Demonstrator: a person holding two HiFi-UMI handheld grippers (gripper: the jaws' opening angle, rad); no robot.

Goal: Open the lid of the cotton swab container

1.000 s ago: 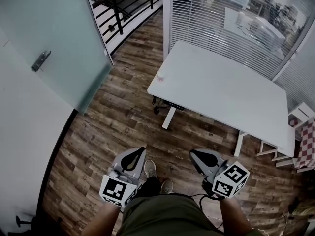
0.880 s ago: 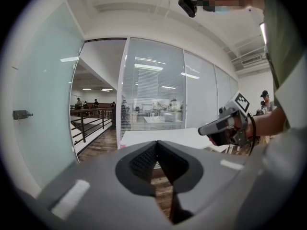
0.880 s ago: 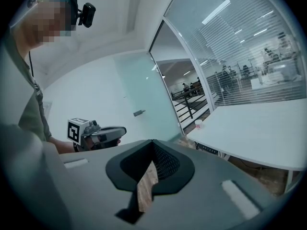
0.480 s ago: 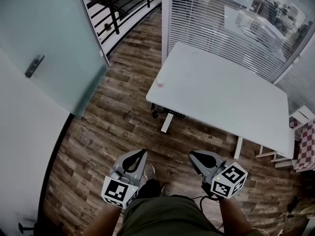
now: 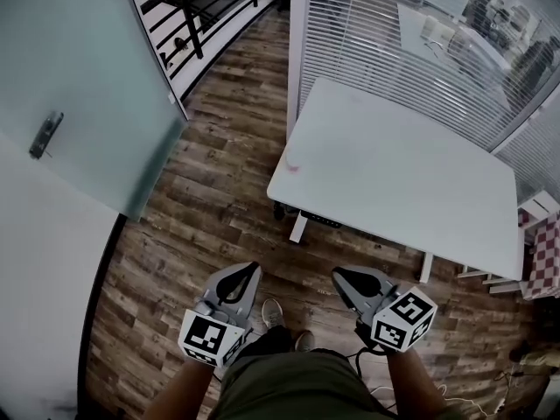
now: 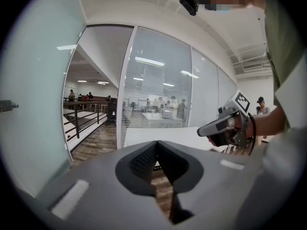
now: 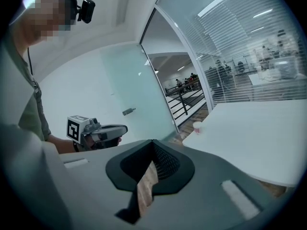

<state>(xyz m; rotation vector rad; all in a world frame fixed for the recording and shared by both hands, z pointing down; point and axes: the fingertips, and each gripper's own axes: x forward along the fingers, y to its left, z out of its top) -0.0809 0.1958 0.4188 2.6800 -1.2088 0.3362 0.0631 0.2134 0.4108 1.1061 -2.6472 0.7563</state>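
Note:
A small pale pink container (image 5: 291, 166) stands near the left corner of the white table (image 5: 411, 173); it also shows small and far in the right gripper view (image 7: 197, 126). Its lid is too small to make out. My left gripper (image 5: 253, 269) is held low in front of my body, over the wooden floor, jaws shut with nothing between them (image 6: 156, 143). My right gripper (image 5: 337, 275) hangs beside it, also shut and empty (image 7: 152, 142). Both are well short of the table and the container.
A frosted glass door (image 5: 79, 86) with a metal handle (image 5: 44, 134) stands at the left. A glass partition with blinds (image 5: 376, 33) runs behind the table. A black railing (image 5: 192, 7) is at the back. A stool with checkered cloth (image 5: 544, 256) sits at the right.
The view has shifted a little toward the table and the door has slid left in the picture. Both grippers stay shut and side by side in front of my body.

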